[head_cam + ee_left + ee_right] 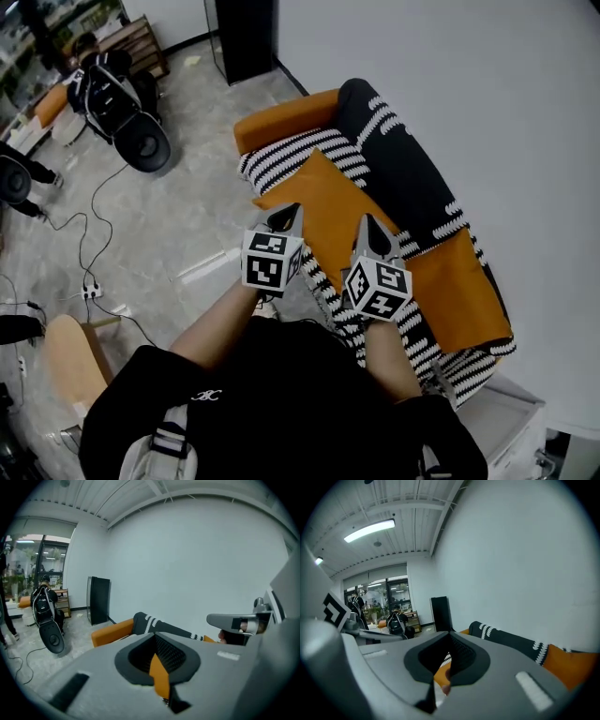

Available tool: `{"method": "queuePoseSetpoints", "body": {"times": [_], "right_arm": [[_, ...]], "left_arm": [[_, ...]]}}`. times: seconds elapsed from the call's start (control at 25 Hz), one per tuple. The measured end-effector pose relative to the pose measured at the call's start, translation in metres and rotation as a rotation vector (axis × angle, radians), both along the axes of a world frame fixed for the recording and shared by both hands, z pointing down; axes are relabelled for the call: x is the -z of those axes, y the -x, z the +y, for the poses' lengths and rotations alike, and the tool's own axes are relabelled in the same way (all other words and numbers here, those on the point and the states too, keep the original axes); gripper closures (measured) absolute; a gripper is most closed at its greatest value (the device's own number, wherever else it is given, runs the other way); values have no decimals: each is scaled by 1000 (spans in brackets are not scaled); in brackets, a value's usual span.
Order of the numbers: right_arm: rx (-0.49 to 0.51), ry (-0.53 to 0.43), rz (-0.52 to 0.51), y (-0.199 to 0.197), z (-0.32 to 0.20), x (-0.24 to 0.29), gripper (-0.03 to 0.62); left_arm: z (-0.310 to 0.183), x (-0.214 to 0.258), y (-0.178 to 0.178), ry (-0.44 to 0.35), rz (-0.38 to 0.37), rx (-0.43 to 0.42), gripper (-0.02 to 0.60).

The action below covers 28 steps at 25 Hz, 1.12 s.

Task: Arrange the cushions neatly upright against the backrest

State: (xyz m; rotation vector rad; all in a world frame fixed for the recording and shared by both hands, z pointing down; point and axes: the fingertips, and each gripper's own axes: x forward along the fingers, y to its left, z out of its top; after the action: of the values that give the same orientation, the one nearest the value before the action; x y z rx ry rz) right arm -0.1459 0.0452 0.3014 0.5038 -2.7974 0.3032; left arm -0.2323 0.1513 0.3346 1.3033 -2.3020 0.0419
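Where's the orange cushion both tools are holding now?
Centre of the head view: the orange cushion is over the striped seat, pinched by the left tool and right tool, in front of the black backrest.

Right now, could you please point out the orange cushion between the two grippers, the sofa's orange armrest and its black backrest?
orange cushion (330, 199), head view, middle of its upper face.
orange armrest (281, 122), head view, its upper side.
black backrest (412, 178), head view, dark fabric midway along.

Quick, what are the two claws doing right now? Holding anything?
Left claw: closed, pinching the near edge of the square orange fabric cushion.
Right claw: closed, pinching the same orange cushion.
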Motion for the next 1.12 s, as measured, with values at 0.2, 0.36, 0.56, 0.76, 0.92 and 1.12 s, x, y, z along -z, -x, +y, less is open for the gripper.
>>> {"method": "queuePoseSetpoints", "body": {"times": [0.2, 0.36, 0.56, 0.76, 0.92, 1.12], "right_arm": [[-41, -8, 60, 29, 22, -15, 588], [-63, -17, 105, 43, 27, -24, 588], [-61, -25, 134, 59, 23, -37, 588], [-86, -7, 128, 74, 9, -47, 588], [-127, 16, 135, 80, -24, -59, 588], [-163, 50, 135, 84, -72, -72, 586]], "left_arm": [[37, -18, 34, 4, 50, -11, 572], [54, -27, 55, 5, 81, -1, 572], [57, -43, 72, 26, 103, 5, 572], [46, -56, 92, 63, 108, -8, 572], [15, -57, 111, 100, 72, -46, 572], [-42, -58, 129, 114, 51, -151, 572]]}}
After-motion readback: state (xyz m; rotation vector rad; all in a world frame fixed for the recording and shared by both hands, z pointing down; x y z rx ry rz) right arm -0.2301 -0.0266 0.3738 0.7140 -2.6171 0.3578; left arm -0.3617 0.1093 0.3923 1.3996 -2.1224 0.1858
